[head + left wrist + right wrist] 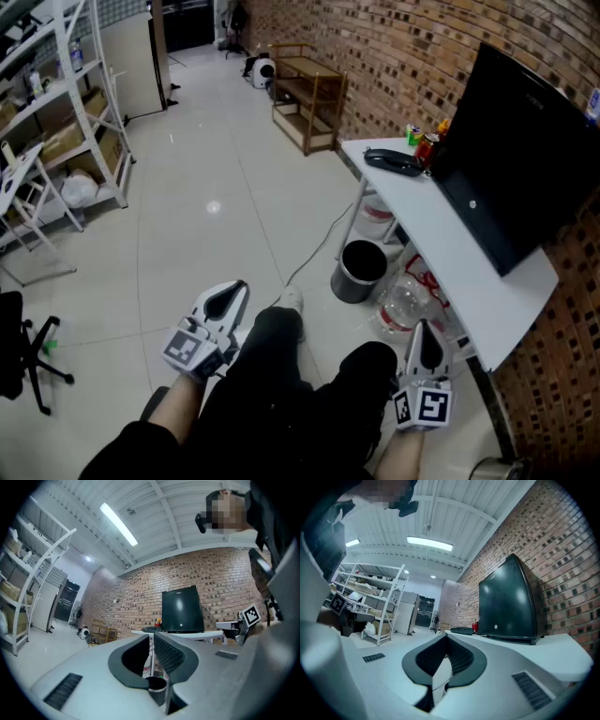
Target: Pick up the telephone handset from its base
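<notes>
**Handset waiting on its base, both grippers hanging back over the lap**

Nothing of the pick-up is showing as done. The telephone handset (394, 161) is lying on its base at the far end of the white table (450, 248), untouched and well apart from both tools. The person is sitting beside the table's near end. The left gripper (228, 298) is resting over one knee with its jaws pressed together on nothing. The right gripper (427, 343) is hovering by the other knee, near the table's edge, its jaw tips also meeting with nothing between them. By my reading the whole job is waiting: reaching along the table, spreading a pair of jaws, closing on the handset and lifting it clear.

The tabletop is looking smooth and mostly bare. A large black monitor (525, 150) is taking up its wall side, and a few cans (427, 141) are standing just behind the phone. Under it a black waste bin (359, 272) and a clear water jug (405, 302) are sitting. A brick wall (394, 56) is running behind the table. Pale glossy floor tiles (206, 206) are spreading out to a white shelving rack (84, 103) and a low wooden rack (309, 98).
</notes>
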`<state>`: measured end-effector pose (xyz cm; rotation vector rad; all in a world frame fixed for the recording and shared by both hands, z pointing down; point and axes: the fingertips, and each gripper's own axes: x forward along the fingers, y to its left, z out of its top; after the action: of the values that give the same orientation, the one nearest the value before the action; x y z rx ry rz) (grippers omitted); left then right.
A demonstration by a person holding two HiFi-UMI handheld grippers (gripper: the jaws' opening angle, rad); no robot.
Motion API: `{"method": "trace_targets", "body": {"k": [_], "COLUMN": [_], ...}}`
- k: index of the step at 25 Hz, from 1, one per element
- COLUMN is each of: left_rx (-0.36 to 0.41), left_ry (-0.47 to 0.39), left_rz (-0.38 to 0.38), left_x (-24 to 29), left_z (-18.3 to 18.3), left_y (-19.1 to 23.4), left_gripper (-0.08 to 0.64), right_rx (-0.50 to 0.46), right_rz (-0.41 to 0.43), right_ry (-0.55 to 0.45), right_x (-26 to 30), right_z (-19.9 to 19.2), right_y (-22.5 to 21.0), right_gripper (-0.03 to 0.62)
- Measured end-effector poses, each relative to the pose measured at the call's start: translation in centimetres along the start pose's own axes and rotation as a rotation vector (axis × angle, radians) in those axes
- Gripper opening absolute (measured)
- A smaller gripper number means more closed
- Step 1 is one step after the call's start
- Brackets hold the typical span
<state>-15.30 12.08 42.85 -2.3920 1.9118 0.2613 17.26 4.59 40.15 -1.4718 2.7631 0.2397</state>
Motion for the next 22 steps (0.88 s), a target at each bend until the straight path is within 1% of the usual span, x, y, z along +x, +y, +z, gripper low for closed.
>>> {"method": "trace_targets", "body": {"k": [2, 3, 6, 7, 9, 11, 13, 17, 22], "left_rx": [0.004, 0.002, -0.029, -0.040, -0.050, -0.035, -0.017, -0.019, -0.005], "left_ry": [-0.007, -0.012, -0.043, -0.059, -0.089, -0.101, -0.095, -0.076, -0.098], "left_rz": [0.005, 0.007, 0.011, 0.007, -0.005, -0.008, -0.003, -0.015, -0.045], "left_x": [0.4, 0.5, 0.6, 0.6, 0.7, 1.0, 1.4, 2.6, 5.5], "left_z": [0.8, 1.4, 3.9, 4.9, 6.3, 6.6, 6.2, 5.5, 5.6], "left_y": [0.3, 0.4, 0.5, 0.6, 0.7, 0.8, 0.8, 1.0, 1.2], "left_gripper": [0.034, 0.034, 0.034, 0.034, 0.034, 0.034, 0.034, 0.034, 0.034], "right_rx": [0.010, 0.030, 0.127, 0.139, 0.116, 0.085, 0.077, 0.090, 0.065], "right_rz": [-0.004, -0.005, 0.013, 0.020, 0.018, 0.003, -0.008, -0.003, 0.013], "right_ry": [-0.006, -0.015, -0.081, -0.105, -0.133, -0.128, -0.105, -0.088, -0.082], "right_x": [0.1, 0.1, -0.6, -0.8, -0.9, -0.5, 0.0, 0.6, 2.4], "right_z": [1.0, 1.7, 4.7, 5.7, 6.8, 6.8, 6.1, 5.6, 6.2], "right_y": [-0.4, -0.6, -1.0, -1.0, -1.1, -1.4, -1.8, -1.8, -2.6], "right_gripper": [0.009, 0.009, 0.009, 0.009, 0.009, 0.009, 0.009, 0.009, 0.009]}}
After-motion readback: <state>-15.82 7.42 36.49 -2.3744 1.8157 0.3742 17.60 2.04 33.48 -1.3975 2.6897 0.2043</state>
